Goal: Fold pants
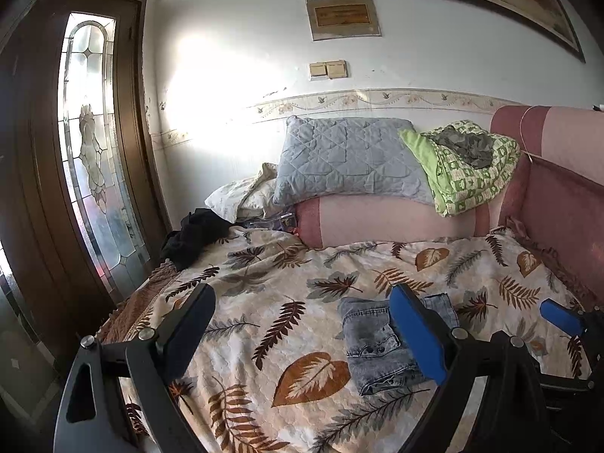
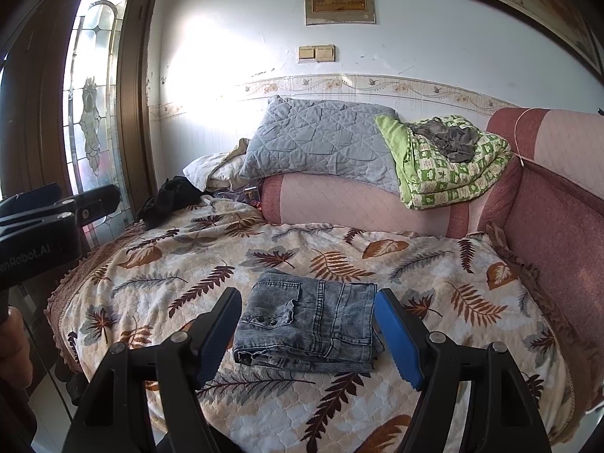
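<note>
The grey denim pants point(image 2: 307, 326) lie folded into a compact rectangle on the leaf-patterned bedspread point(image 2: 339, 256), waistband buttons facing up. In the left wrist view the pants point(image 1: 373, 343) sit right of centre, partly behind my blue finger. My right gripper point(image 2: 307, 324) is open, its fingers on either side of the pants and above them, holding nothing. My left gripper point(image 1: 302, 328) is open and empty, left of the pants. The right gripper's blue pad point(image 1: 560, 317) shows at the far right of the left wrist view.
A grey quilted pillow point(image 2: 321, 139) and a green patterned blanket point(image 2: 449, 166) rest on a pink bolster point(image 2: 358, 204) at the head of the bed. A black garment point(image 2: 170, 196) lies at the far left corner. A pink sofa back point(image 2: 558, 219) bounds the right; a glazed wooden door point(image 2: 94, 87) stands on the left.
</note>
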